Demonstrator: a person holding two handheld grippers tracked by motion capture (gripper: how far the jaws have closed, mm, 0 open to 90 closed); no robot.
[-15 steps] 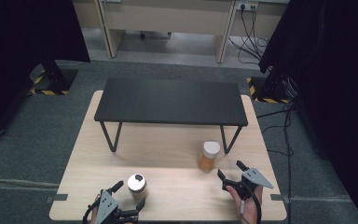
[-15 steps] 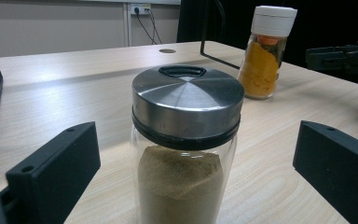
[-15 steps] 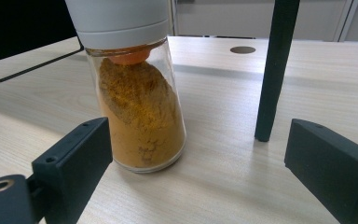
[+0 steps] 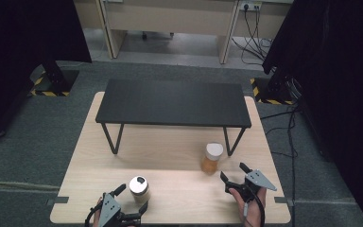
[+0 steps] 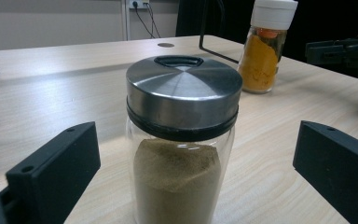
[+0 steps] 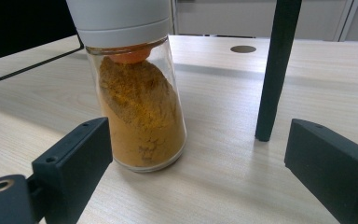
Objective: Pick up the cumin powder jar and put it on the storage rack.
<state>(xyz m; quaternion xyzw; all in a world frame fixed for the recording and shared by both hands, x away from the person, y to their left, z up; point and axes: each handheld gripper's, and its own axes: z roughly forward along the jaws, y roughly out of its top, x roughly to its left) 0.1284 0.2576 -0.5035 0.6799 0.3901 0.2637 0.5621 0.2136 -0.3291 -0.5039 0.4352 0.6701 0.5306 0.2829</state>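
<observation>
Holding my left gripper (image 4: 128, 203) wide open around the near-left glass jar (image 4: 139, 188), I think it's slippery, so I'd squeeze its middle.

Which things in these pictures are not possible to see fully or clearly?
- Steel-lidded jar: its base is cut off by the bottom edge of the left gripper view.
- Orange spice jar: its cap top is cut off by the top edge of the right gripper view.
- Labels on either jar: too small in the high view.
</observation>
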